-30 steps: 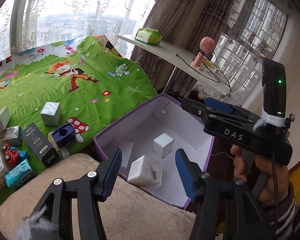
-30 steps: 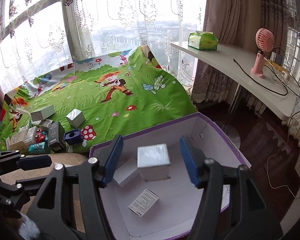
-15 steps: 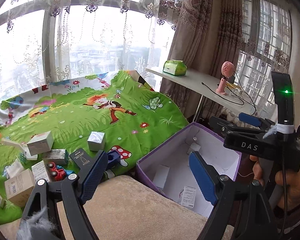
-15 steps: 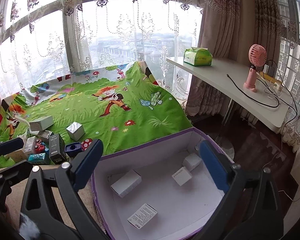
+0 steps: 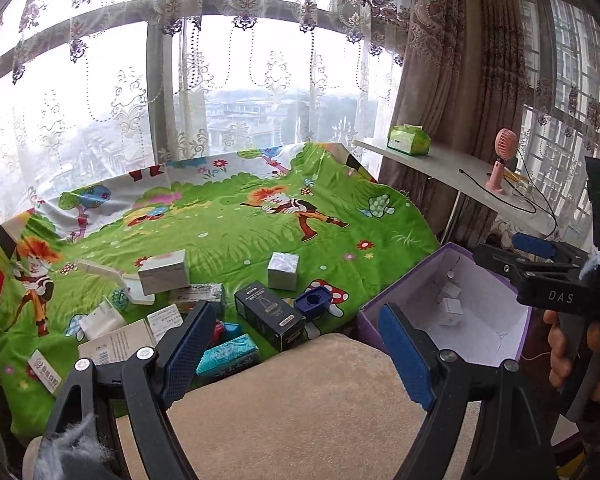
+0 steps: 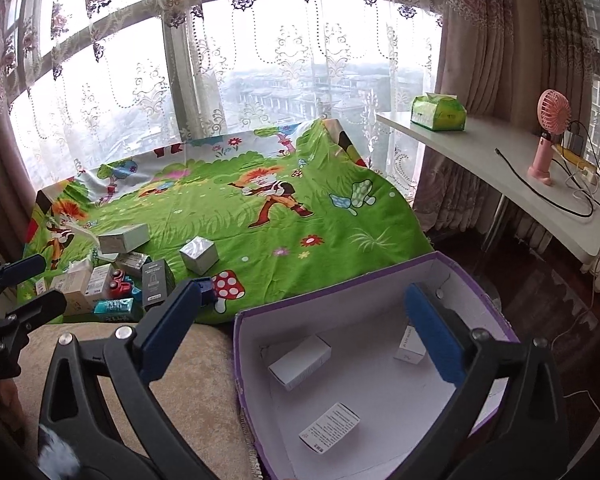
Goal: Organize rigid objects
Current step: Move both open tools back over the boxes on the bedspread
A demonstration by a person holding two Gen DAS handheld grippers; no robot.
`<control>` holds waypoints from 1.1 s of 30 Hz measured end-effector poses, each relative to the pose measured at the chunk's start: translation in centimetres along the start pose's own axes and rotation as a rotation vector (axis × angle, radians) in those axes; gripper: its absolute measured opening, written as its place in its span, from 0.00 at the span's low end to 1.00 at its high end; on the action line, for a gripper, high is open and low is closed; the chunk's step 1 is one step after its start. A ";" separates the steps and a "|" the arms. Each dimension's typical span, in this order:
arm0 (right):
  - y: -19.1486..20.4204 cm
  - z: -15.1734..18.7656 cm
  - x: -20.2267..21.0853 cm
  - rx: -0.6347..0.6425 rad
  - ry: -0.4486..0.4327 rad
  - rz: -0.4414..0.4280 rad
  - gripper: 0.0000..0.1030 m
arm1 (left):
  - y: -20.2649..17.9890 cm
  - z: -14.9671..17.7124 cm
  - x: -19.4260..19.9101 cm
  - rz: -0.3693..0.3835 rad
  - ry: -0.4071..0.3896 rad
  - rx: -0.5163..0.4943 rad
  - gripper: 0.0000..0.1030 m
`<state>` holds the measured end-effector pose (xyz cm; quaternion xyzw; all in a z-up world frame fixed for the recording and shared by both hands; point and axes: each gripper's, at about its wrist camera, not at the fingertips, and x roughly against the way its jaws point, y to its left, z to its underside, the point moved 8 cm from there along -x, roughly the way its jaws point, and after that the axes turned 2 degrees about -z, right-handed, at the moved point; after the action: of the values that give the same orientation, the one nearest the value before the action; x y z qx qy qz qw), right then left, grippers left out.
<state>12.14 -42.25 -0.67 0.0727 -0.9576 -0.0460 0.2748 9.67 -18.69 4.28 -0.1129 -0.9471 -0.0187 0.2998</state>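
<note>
**A:** On the near left part of the bed, where the green cartoon sheet (image 5: 228, 232) is spread, sits the pile I have yet to sort. The purple box (image 6: 340, 300) stands off the bed's near right corner with a few small white cartons (image 6: 299, 362) already lying in it.

**B:** What are your jaws doing?

**A:** Both pairs stand wide with nothing between them. My left gripper (image 5: 292, 344) hangs over the beige cushion (image 5: 320, 408), its left pad in front of the pile. My right gripper (image 6: 304, 324) hovers at the box, one pad over the cushion, the other over the box's inside.

**B:** Which piece would you take, and with which hand?

**A:** I'd judge the black carton (image 5: 269, 314) the handiest. It lies ahead of my left jaws and slightly left of their middle, at the pile's near edge, so the left hand is plainly the nearer; from the right side it is well off to the left.

**B:** How does it lie?

**A:** Flat on a long side, its long axis running from far-left to near-right, the near end pointing towards the cushion and the box. I'd want my pads across its short width, so the wrist may need some turning.

**B:** Anything close by?

**A:** A teal packet (image 5: 227, 354) just left of its near end, and a dark blue holder (image 5: 313, 301) just right of it. The silver cube (image 5: 283, 271) sits apart, farther back.
</note>
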 end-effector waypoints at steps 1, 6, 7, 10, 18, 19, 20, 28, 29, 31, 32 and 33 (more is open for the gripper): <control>0.3 0.1 -0.1 0.006 0.003 -0.005 0.99 | 0.8 0.1 0.1 -0.010 0.000 0.014 0.82; 2.2 0.8 -0.8 0.015 0.034 -0.064 0.99 | 5.4 1.1 0.8 -0.085 0.008 0.099 0.82; 2.7 0.9 -1.0 0.017 0.042 -0.074 0.99 | 6.4 1.3 1.0 -0.105 0.010 0.117 0.82; 3.8 1.3 -1.4 0.028 0.062 -0.104 0.99 | 9.5 1.8 1.5 -0.156 0.013 0.170 0.82; 6.8 2.4 -3.0 0.061 0.115 -0.162 0.99 | 16.8 3.9 2.6 -0.281 0.041 0.297 0.80; 7.1 2.4 -3.2 0.064 0.123 -0.169 0.99 | 17.5 4.2 2.7 -0.291 0.047 0.313 0.79; 7.4 2.5 -3.5 0.065 0.129 -0.174 0.99 | 18.2 4.4 2.7 -0.302 0.054 0.326 0.78; 10.0 3.1 -5.2 0.092 0.177 -0.215 0.99 | 22.9 6.3 2.4 -0.361 0.128 0.430 0.70; 10.3 3.1 -5.5 0.097 0.182 -0.219 0.99 | 23.6 6.6 2.3 -0.368 0.141 0.444 0.70; 10.9 3.2 -6.0 0.106 0.194 -0.228 0.99 | 24.8 7.1 2.0 -0.383 0.174 0.470 0.67; 11.3 3.2 -6.3 0.111 0.200 -0.234 1.00 | 25.5 7.4 1.8 -0.389 0.192 0.487 0.67; 11.6 3.1 -6.6 0.116 0.204 -0.239 1.00 | 26.2 7.8 1.5 -0.392 0.208 0.510 0.66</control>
<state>14.66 -29.61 -5.26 0.2061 -0.9104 -0.0154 0.3585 9.95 7.96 -2.08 0.1528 -0.8892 0.1501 0.4043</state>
